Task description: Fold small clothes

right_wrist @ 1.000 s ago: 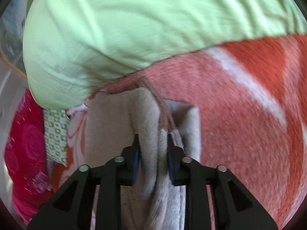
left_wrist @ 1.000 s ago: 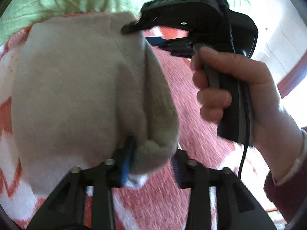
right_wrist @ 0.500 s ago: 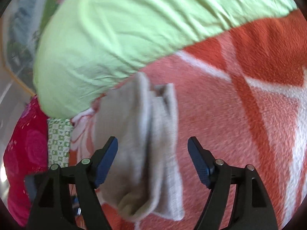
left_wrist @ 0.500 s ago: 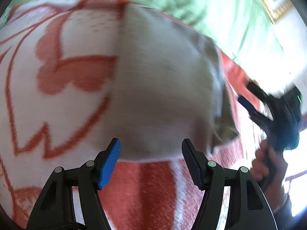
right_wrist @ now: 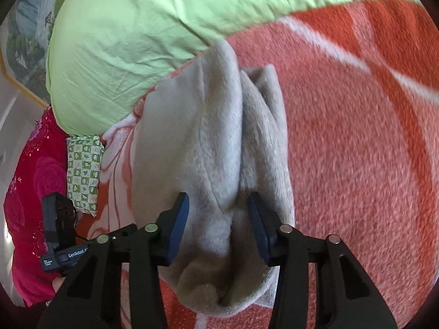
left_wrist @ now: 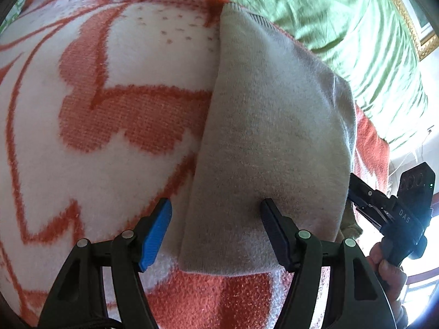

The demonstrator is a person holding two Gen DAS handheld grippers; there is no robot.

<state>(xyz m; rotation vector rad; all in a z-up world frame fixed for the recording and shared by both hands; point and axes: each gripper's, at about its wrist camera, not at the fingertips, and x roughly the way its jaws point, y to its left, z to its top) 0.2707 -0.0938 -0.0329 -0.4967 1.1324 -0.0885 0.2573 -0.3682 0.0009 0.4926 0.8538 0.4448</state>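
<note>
text: "GenRobot.AI" | on: left gripper (right_wrist: 59, 235) | "DAS" | on: right gripper (left_wrist: 403, 213)

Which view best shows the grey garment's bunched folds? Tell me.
The right wrist view: the grey garment shows its ridges and a deep crease running between the fingers. The left wrist view shows only its smooth flat top.

Beige fleece garment (left_wrist: 274, 137) on an orange-and-white patterned blanket (left_wrist: 109, 115); light green sheet (right_wrist: 142, 41); green-and-white checked pillow (right_wrist: 83, 172).
</note>
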